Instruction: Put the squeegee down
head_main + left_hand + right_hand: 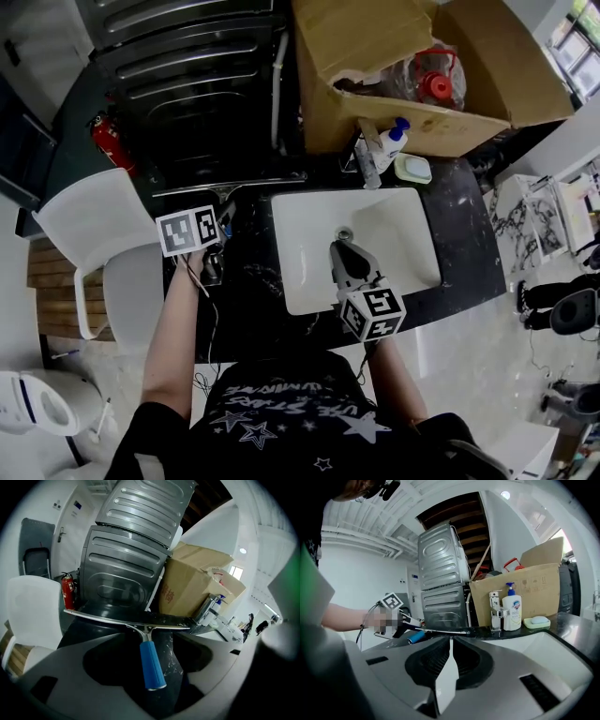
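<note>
The squeegee (230, 186), a long metal blade with a blue handle (152, 665), lies flat on the dark marbled counter (248, 281) left of the sink. My left gripper (219, 223) hovers just behind the handle, and its jaws stand wide open on either side of the handle without touching it (149, 644). In the right gripper view the squeegee (436, 631) rests on the counter edge in front of the left gripper. My right gripper (343, 253) hangs over the white basin with its jaws shut (450, 641) and nothing between them.
The white sink (292, 281) fills the counter's middle. Behind it stand a faucet (366, 157), a soap bottle (392, 141), a soap dish (412, 169) and an open cardboard box (431, 127). A metal appliance (197, 66), a fire extinguisher (108, 141) and a white chair (94, 225) are at left.
</note>
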Motion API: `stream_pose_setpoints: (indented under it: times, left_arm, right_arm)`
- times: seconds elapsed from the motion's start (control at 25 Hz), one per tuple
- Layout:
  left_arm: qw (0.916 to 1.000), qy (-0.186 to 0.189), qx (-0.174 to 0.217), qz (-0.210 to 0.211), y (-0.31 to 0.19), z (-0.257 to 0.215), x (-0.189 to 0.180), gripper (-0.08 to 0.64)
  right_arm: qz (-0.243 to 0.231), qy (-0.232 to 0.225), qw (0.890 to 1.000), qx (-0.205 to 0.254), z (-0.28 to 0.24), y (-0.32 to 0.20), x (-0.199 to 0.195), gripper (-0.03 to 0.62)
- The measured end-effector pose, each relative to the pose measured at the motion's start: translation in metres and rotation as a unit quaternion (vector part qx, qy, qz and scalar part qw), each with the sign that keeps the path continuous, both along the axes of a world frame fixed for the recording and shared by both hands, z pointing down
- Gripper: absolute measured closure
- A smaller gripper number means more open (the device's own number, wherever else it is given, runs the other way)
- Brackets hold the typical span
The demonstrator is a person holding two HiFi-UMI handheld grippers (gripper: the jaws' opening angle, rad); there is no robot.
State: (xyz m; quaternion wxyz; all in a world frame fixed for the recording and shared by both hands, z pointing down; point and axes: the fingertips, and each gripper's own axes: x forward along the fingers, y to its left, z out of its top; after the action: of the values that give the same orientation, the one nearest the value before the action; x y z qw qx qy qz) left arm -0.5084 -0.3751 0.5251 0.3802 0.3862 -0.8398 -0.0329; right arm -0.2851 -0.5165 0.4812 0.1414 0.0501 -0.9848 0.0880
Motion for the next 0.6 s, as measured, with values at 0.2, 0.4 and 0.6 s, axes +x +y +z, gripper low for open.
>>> stream_pose_setpoints:
  times: [0.2, 0.4, 0.6]
  left_arm:
    - [0.9994, -0.005, 0.029, 0.020, 0.032, -0.029, 0.020, 0.240]
    - [0.9965, -0.009, 0.060, 0.058, 0.059, -0.049, 0.041, 0.241]
    - [0.9911, -0.008, 0.081, 0.105, 0.082, -0.058, 0.064, 0.241]
  right_arm:
    - [0.019, -0.006, 1.000, 0.010, -0.014, 0.030, 0.009, 0.538]
    - [0.051, -0.011, 0.998, 0.020, -0.024, 0.060, 0.028, 0.538]
    - [0.090, -0.014, 0.995, 0.027, -0.031, 0.097, 0.052, 0.538]
